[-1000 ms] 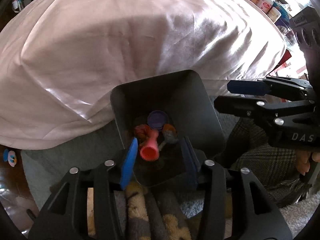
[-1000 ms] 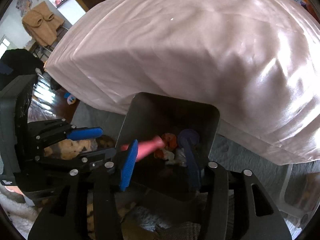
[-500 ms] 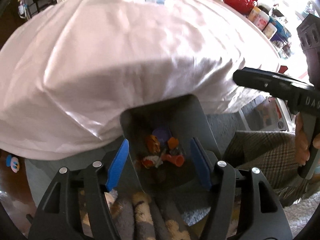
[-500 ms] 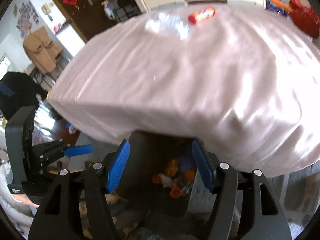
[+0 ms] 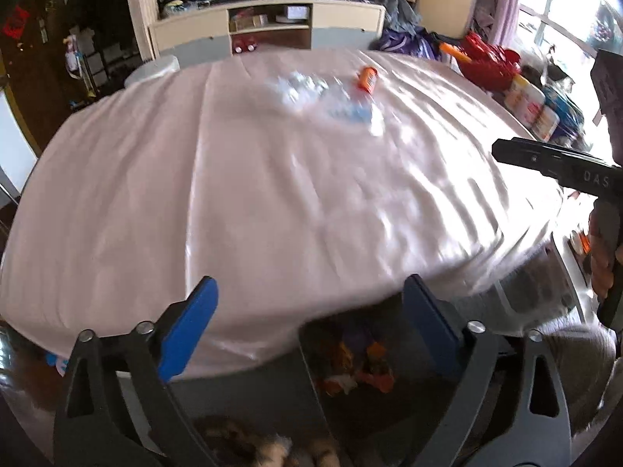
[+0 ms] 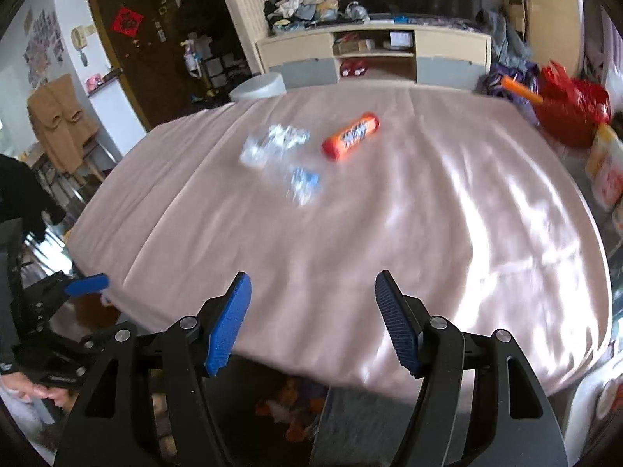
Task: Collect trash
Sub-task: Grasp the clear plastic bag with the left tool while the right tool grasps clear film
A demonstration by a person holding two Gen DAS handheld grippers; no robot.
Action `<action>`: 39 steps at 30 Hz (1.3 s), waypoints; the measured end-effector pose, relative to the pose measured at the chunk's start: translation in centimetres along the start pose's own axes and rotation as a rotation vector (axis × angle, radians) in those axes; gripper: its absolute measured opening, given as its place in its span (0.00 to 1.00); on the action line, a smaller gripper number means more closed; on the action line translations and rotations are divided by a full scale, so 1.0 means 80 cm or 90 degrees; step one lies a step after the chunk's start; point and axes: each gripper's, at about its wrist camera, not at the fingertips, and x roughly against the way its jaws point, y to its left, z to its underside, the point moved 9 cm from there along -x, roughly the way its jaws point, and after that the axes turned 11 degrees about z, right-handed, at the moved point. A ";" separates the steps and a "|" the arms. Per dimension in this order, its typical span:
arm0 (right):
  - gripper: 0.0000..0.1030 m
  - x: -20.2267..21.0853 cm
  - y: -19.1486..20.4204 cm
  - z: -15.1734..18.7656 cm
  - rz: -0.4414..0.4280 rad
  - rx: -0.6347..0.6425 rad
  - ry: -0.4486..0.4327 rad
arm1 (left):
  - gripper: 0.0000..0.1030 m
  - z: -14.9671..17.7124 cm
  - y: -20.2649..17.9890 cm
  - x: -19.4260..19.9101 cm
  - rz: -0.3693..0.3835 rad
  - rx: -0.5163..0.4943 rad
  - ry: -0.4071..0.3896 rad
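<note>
A pink-covered table (image 6: 350, 233) holds an orange snack tube (image 6: 350, 136), a crumpled clear plastic wrapper (image 6: 272, 144) and a clear piece with a blue label (image 6: 305, 185) at its far side. They also show, blurred, in the left wrist view: tube (image 5: 368, 78), plastic (image 5: 303, 85). A dark bin (image 5: 350, 381) with colourful trash sits below the table's near edge, also in the right wrist view (image 6: 292, 408). My left gripper (image 5: 307, 327) is open and empty above the bin. My right gripper (image 6: 311, 319) is open and empty over the table's near edge.
A cream shelf unit (image 6: 373, 54) stands behind the table. A red bag (image 6: 568, 113) and jars (image 6: 603, 163) are at the right. A brown door (image 6: 128, 39) and a hanging coat (image 6: 58, 124) are at the left. A white stool (image 6: 257, 85) stands at the far table edge.
Both grippers have risen and tilted up from the bin to face the tabletop. Both now stand wider open. The bin has dropped to the bottom of both views.
</note>
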 end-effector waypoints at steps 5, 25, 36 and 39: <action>0.66 -0.042 0.014 -0.043 -0.034 -0.009 0.012 | 0.90 -0.038 0.033 -0.013 -0.033 0.009 -0.012; 0.21 -0.153 0.070 -0.086 -0.073 0.042 0.064 | 0.90 -0.131 0.081 -0.090 -0.050 0.047 -0.013; 0.18 -0.105 0.017 -0.133 -0.036 -0.004 -0.020 | 0.87 -0.191 0.088 -0.139 -0.050 0.060 -0.035; 0.18 -0.105 0.008 -0.137 -0.034 -0.015 -0.022 | 0.85 -0.202 0.091 -0.154 -0.046 0.067 -0.029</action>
